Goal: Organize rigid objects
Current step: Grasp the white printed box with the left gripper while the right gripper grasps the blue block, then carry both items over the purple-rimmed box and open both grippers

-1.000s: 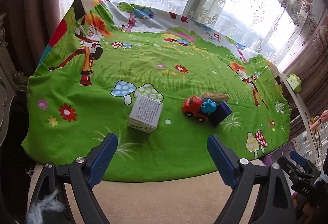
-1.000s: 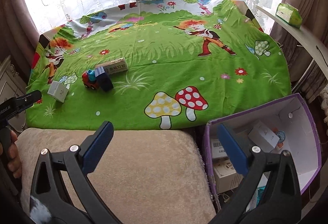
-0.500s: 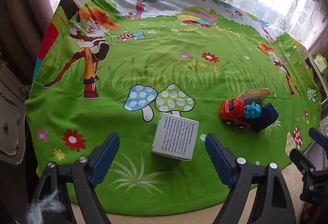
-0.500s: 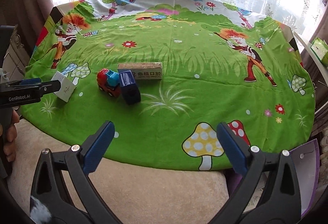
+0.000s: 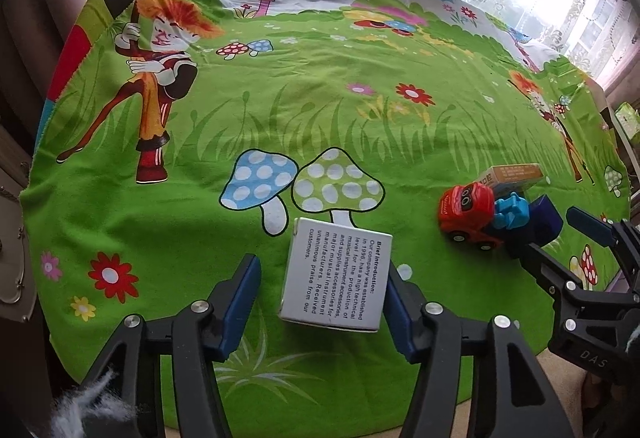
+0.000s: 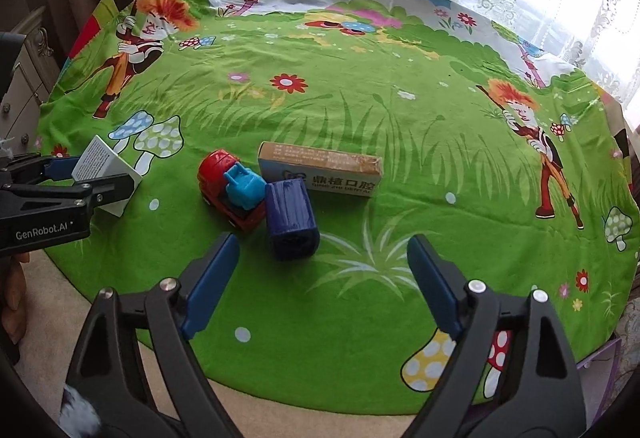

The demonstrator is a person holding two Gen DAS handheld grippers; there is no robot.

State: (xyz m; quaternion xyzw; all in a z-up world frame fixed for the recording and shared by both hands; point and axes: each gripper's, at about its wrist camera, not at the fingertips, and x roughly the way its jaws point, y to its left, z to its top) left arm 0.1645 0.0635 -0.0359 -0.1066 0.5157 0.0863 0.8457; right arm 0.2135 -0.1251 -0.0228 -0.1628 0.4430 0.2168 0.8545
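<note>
the white box (image 5: 336,276) sits low in the middle of the left wrist view, a squat cardboard cube with black print on its top face, the text lines running up and down the frame. the left gripper (image 5: 320,298) has it between its blue pads; the jaws are closing, the right pad looks to be against the box's side, and a gap shows at the left pad.

at mid left of the right wrist view a red toy truck (image 6: 224,185), smooth plastic with a light blue part on its back, points its cab toward the upper left. touching it is a dark blue block (image 6: 291,217), glossy and rounded. behind both lies a long tan and white carton (image 6: 320,169), its long axis running left to right.

the right gripper (image 6: 320,282) hovers just below the block, jaws closing with only the green printed cloth (image 6: 400,109) between them.
</note>
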